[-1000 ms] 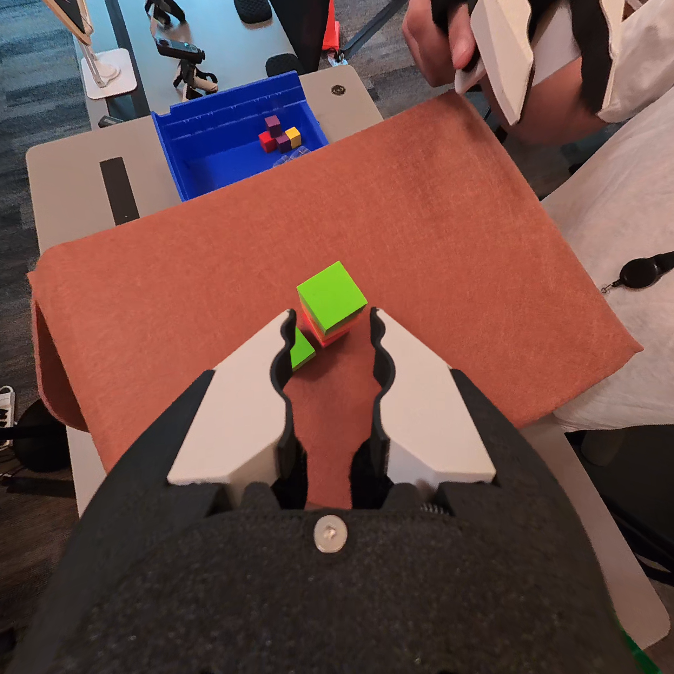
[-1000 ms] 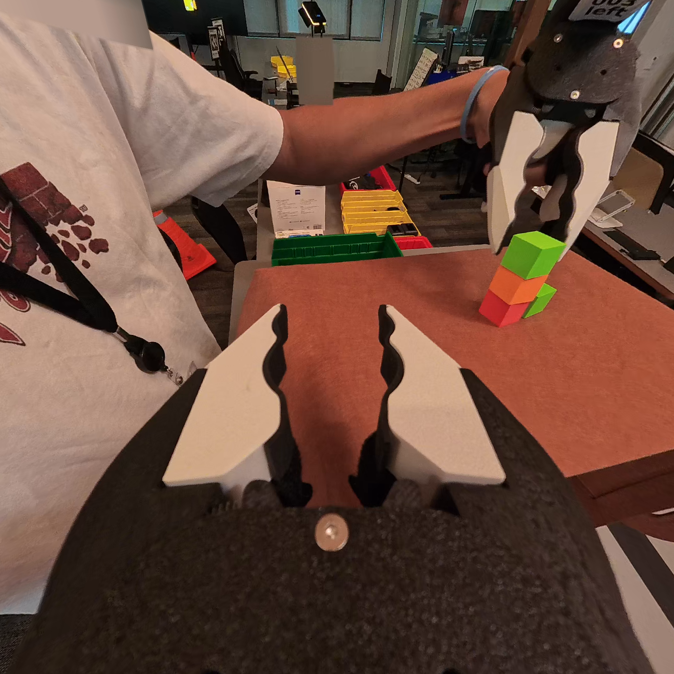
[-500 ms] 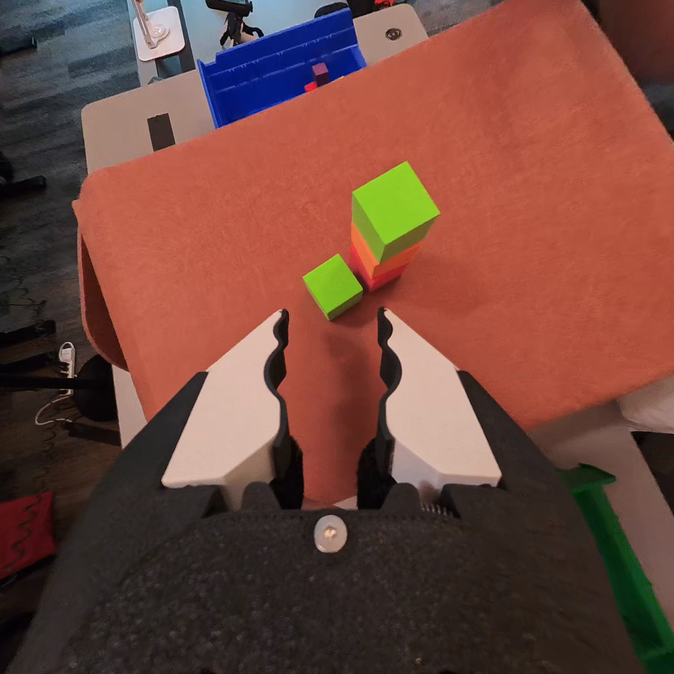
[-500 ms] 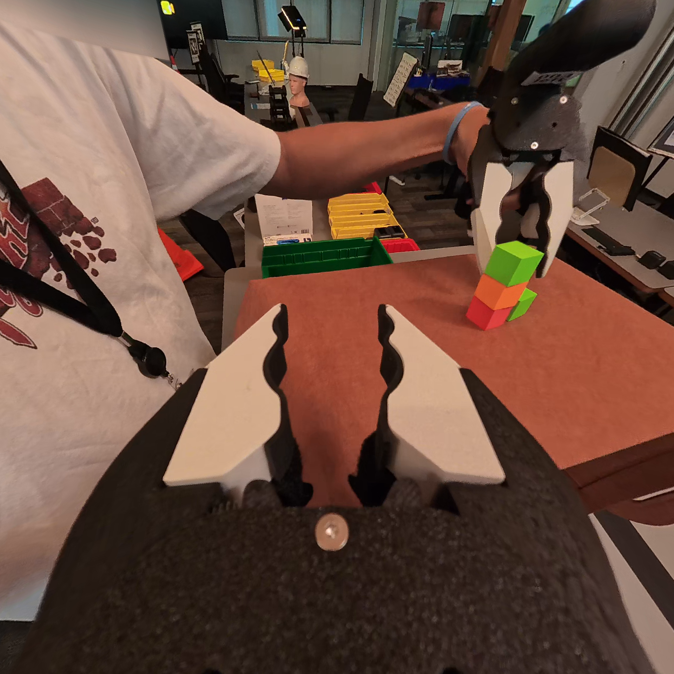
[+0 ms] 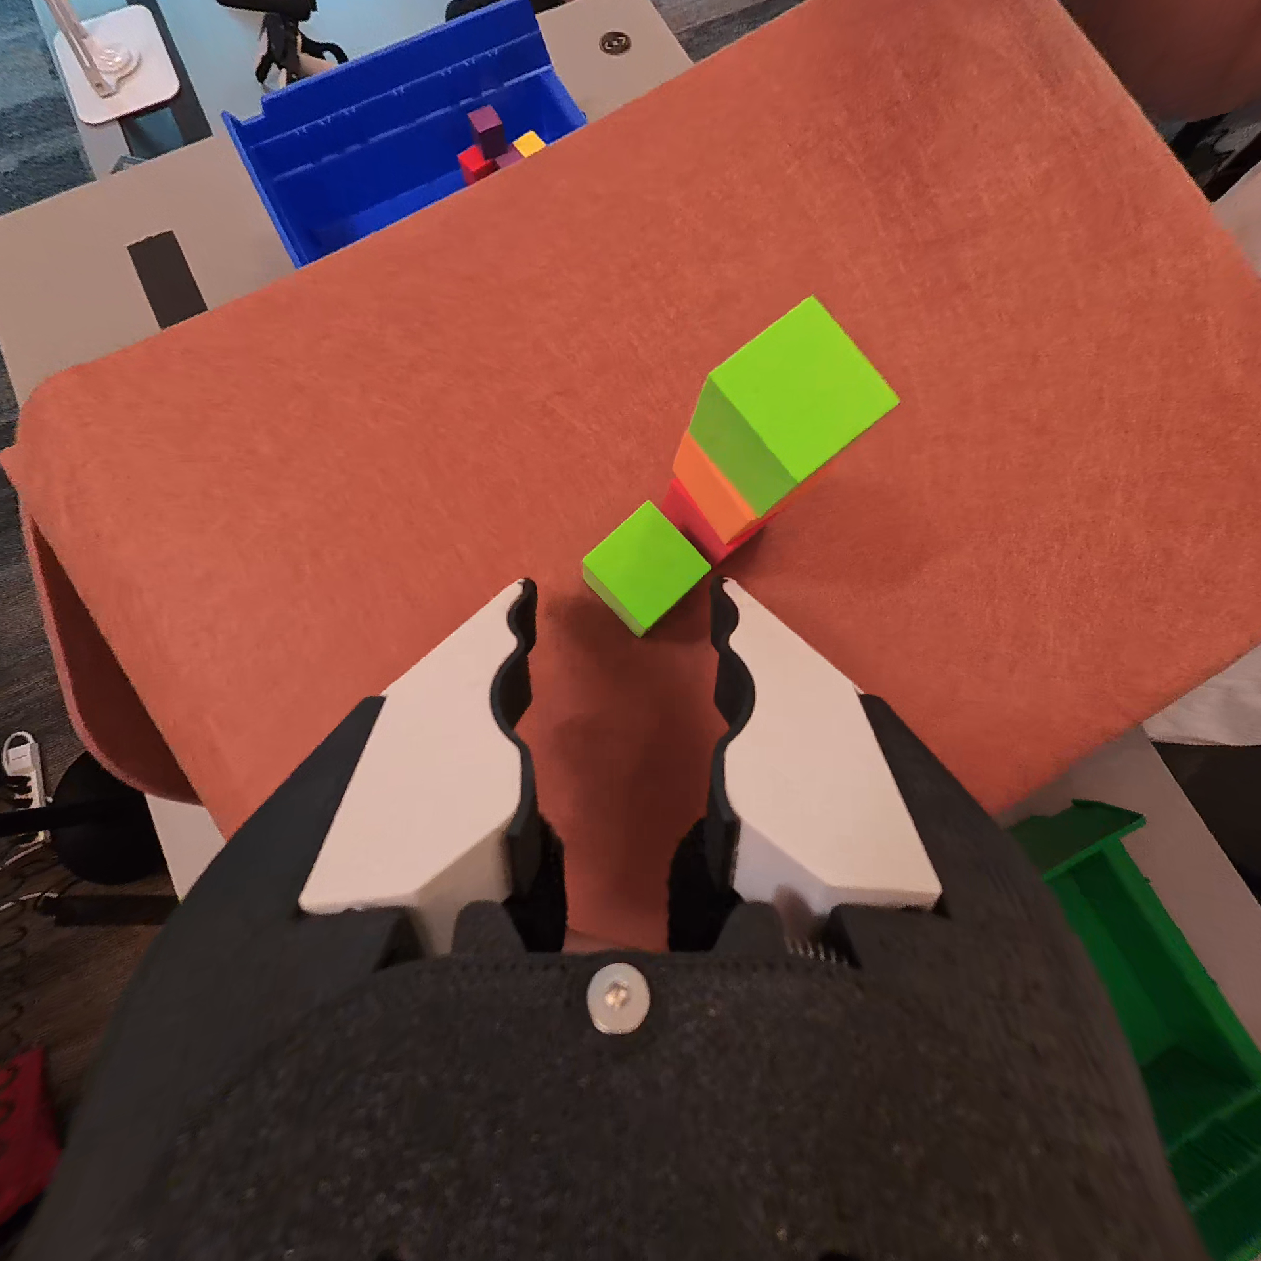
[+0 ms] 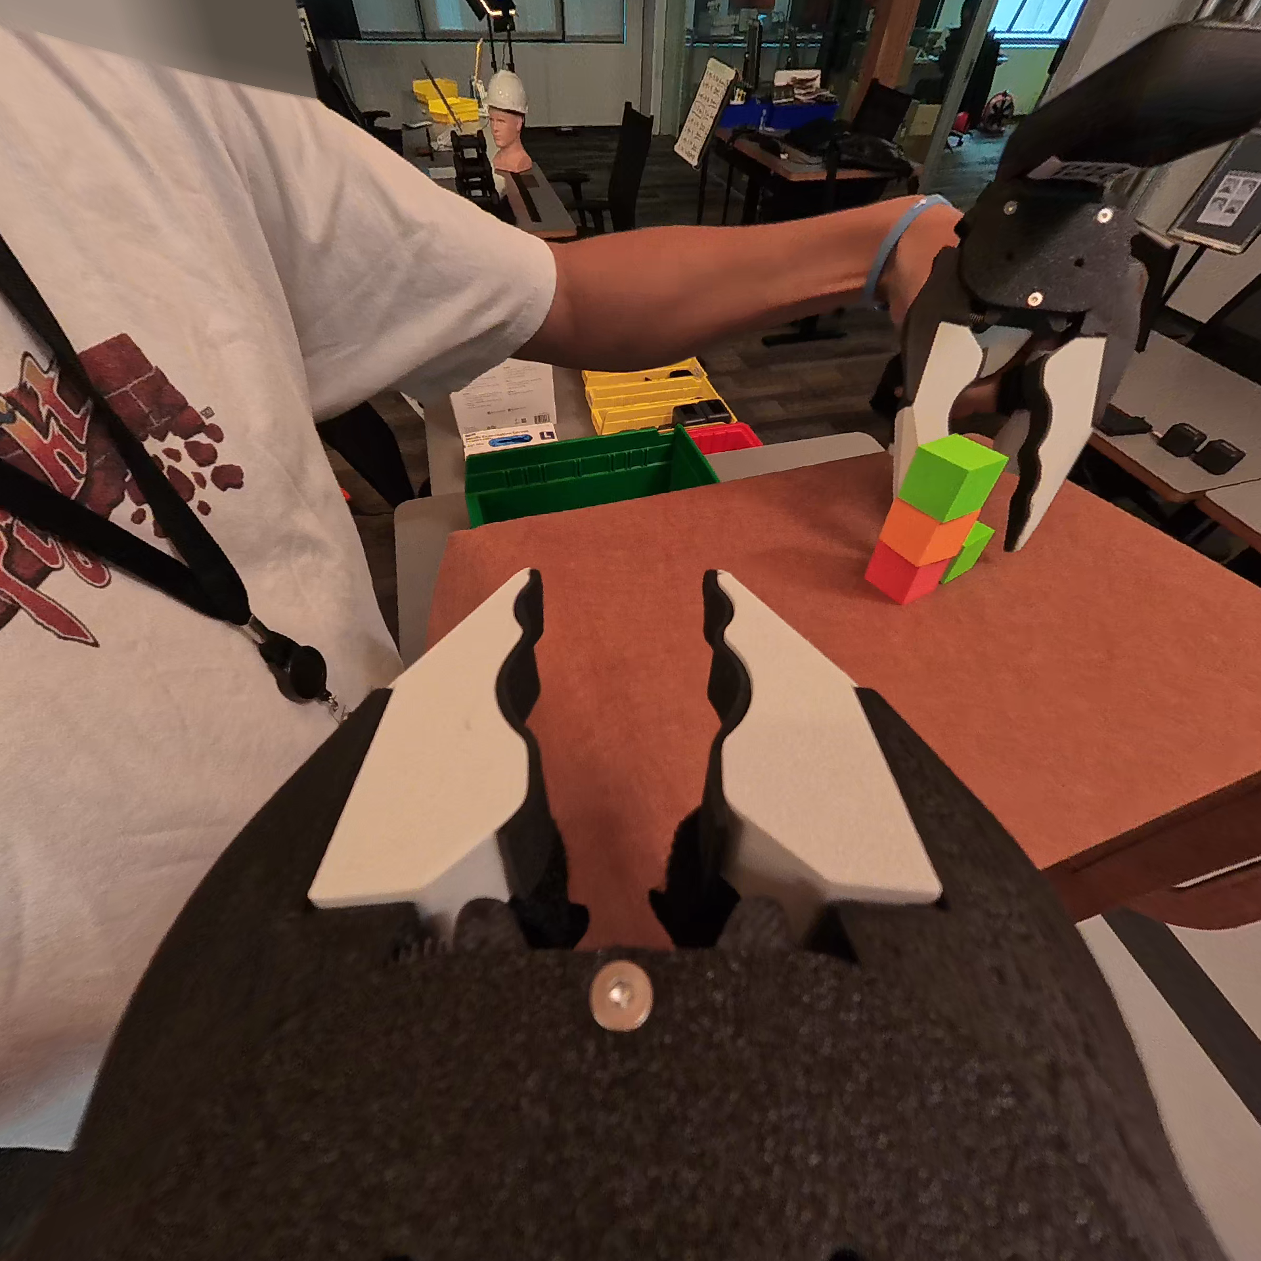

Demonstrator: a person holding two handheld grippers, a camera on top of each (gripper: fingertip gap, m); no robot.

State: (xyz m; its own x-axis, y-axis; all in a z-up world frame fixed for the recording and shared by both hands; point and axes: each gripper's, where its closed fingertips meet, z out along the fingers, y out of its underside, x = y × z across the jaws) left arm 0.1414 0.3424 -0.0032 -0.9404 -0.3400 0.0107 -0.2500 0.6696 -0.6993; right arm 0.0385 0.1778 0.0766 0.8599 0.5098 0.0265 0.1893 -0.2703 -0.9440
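Left tongs [image 5: 622, 590] spread, empty, poised over the loose green cube [image 5: 645, 566] touching a three-cube stack [image 6: 935, 515] on the rust mat [image 5: 409, 443]. Risk: a finger may clip the stack and topple it. Right tongs [image 6: 621, 580] spread, empty, well apart.

Red cube [image 5: 689, 520] mostly hidden under stack; blue bin [image 5: 382, 147] half hidden behind mat [image 5: 409, 409].

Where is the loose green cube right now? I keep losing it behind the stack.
In the left wrist view, the loose green cube lies on the orange mat, against the red cube at the stack's foot, just ahead of the open left gripper.
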